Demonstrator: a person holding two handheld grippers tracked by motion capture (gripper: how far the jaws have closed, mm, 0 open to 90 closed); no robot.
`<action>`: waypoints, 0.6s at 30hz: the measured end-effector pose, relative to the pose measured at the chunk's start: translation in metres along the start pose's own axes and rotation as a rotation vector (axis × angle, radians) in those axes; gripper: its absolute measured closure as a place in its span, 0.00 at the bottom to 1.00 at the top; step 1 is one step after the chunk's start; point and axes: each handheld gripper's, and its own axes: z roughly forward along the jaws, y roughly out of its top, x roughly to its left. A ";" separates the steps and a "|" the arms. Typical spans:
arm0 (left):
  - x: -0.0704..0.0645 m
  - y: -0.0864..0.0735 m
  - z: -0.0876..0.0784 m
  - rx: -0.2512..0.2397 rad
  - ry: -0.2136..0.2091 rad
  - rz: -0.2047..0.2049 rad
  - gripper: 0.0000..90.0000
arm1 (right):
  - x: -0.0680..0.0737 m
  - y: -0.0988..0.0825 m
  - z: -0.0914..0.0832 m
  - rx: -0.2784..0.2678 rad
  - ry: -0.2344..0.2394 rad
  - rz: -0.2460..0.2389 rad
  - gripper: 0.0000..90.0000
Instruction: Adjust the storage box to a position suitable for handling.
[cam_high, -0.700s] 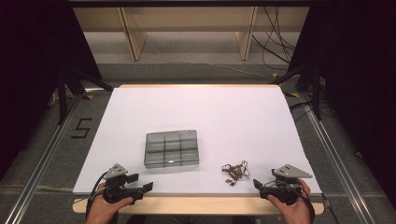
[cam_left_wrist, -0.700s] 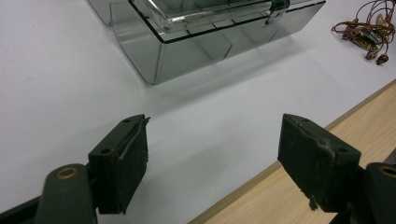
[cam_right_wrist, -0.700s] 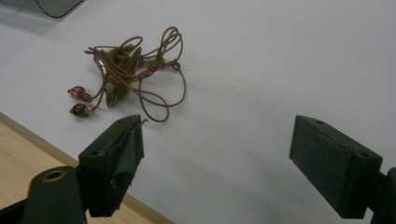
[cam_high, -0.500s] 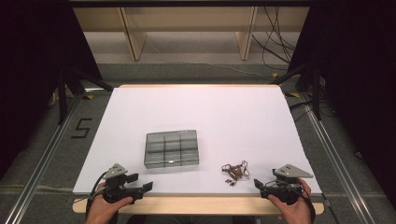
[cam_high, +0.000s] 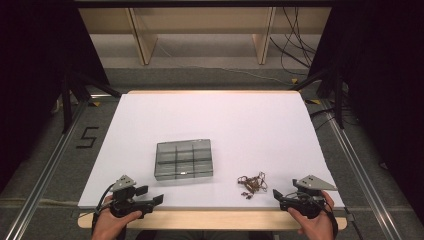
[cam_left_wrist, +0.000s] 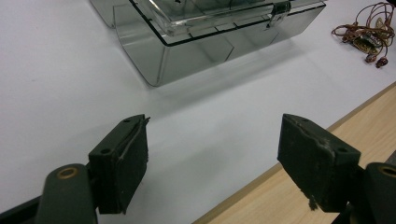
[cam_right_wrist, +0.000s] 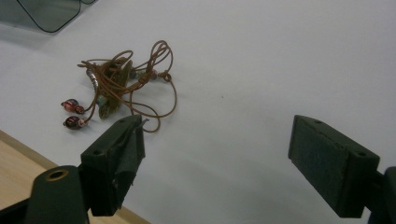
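A white counter with a pale wooden front edge carried two things. A clear, smoke-tinted plastic box, divided into compartments and closed by a small clasp on its near wall, stood left of the counter's middle. A tangle of brown cord strung with beads lay to the right of the box, apart from it and nearer the front edge.

The left tongs were held at the front left corner of the counter, their jaws released and set wide apart, with nothing between them. In the left gripper view the two black jaws framed bare white surface and the wooden edge, while the box stood farther ahead and the cord lay at the upper right.

The right tongs were held at the front right, near the cord and to the right of it, without touching it. Their jaws were likewise released and wide, grasping nothing. In the right gripper view the cord lay just beyond the left-hand jaw, with two reddish beads at its near end; a corner of the box showed at the upper left.

Each of the tongs was gripped by a hand that entered from the bottom of the high view, and a cable trailed from each.
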 end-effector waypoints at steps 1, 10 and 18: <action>0.000 0.000 0.000 0.003 0.001 -0.005 0.26 | -0.001 0.000 0.000 -0.006 0.009 -0.017 0.22; 0.003 0.001 -0.002 0.001 0.006 -0.004 0.26 | 0.004 0.009 0.002 -0.052 0.034 -0.025 0.25; 0.008 0.004 -0.005 -0.013 0.045 -0.011 0.28 | 0.017 0.029 0.009 -0.091 0.070 -0.065 0.31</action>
